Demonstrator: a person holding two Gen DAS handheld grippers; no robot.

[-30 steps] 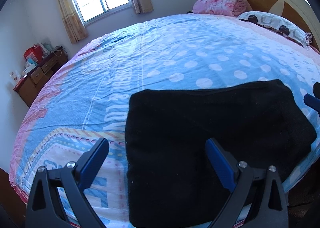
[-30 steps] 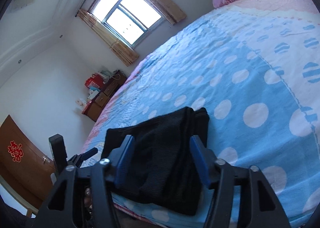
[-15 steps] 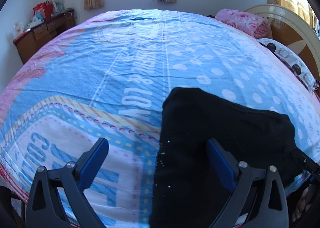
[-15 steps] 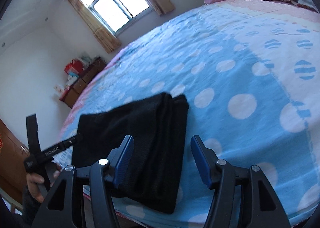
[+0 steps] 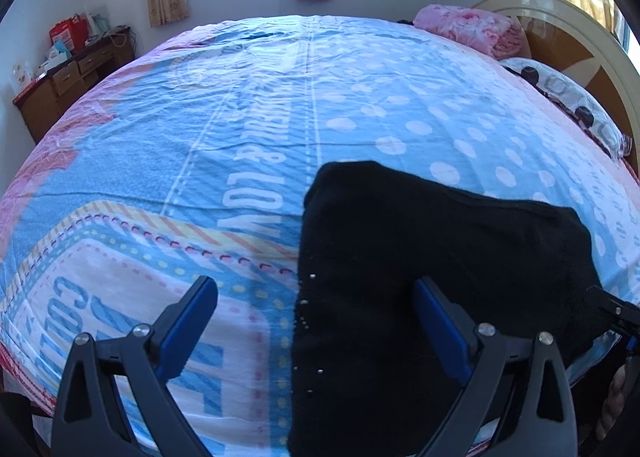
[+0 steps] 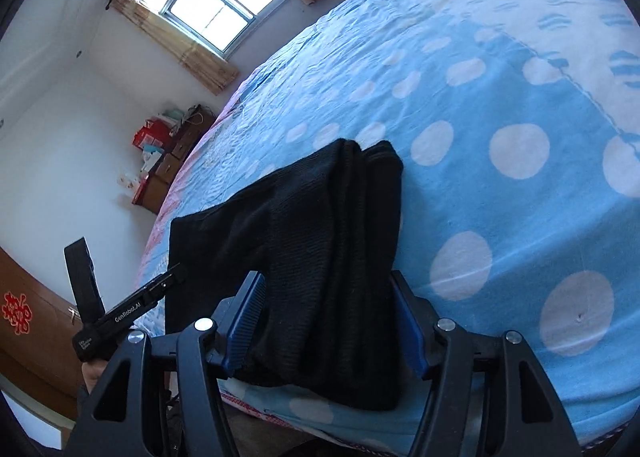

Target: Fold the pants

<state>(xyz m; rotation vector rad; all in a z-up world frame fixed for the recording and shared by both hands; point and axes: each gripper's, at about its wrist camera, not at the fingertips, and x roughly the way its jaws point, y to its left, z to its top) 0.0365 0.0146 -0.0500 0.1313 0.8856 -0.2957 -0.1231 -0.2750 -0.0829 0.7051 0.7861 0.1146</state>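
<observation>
**Final fold set, tools letting go**

Right tool (image 6: pixel 328 321) opening, its blue fingers astride the pants (image 6: pixel 320 249) without pinching. Left tool (image 5: pixel 316 321) gapes wide, empty, over their edge. Pants lie folded near the bed (image 5: pixel 280 105) edge. Next, probably: withdraw cleanly, no snagging.

We see our right gripper (image 6: pixel 326 321), its blue jaws opening, with a thick end of the folded black pants (image 6: pixel 312 249) between them. The pants lie at the near edge of the bed (image 6: pixel 500 105), on its blue, white-dotted cover. At lower left, a hand holds the left gripper (image 6: pixel 120 309).
</observation>
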